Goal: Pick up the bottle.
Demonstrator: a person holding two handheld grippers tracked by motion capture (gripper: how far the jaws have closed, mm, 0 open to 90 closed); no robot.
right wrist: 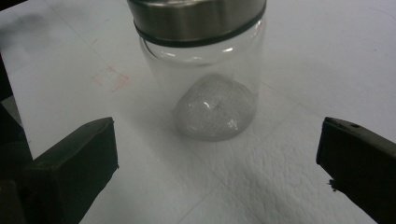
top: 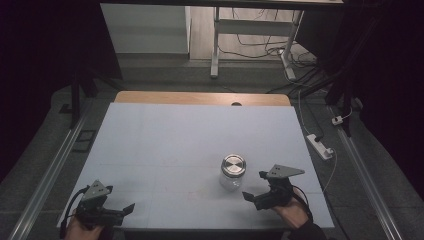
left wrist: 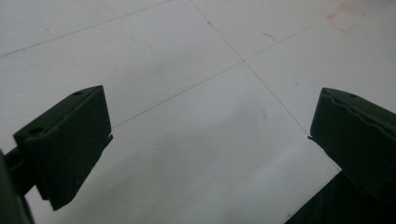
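Observation:
A clear glass jar (top: pixel 232 171) with a brushed metal lid stands upright on the white table top (top: pixel 165 150), right of centre. In the right gripper view the jar (right wrist: pixel 205 74) sits just beyond the jaws, with a raised glass dome in its bottom. My right gripper (top: pixel 256 186) is open, a short way to the near right of the jar, jaws pointing toward it and not touching it. Open too is my left gripper (top: pixel 124 210), at the table's near left corner, with only bare table (left wrist: pixel 196 116) between its jaws (left wrist: pixel 210 140).
A wooden strip (top: pixel 200 97) runs along the table's far edge. Beyond it stand a white desk frame (top: pixel 250 35) and loose cables on the floor. A white power strip (top: pixel 320 146) lies on the floor to the right. A faint red square mark (right wrist: pixel 112 79) is on the table near the jar.

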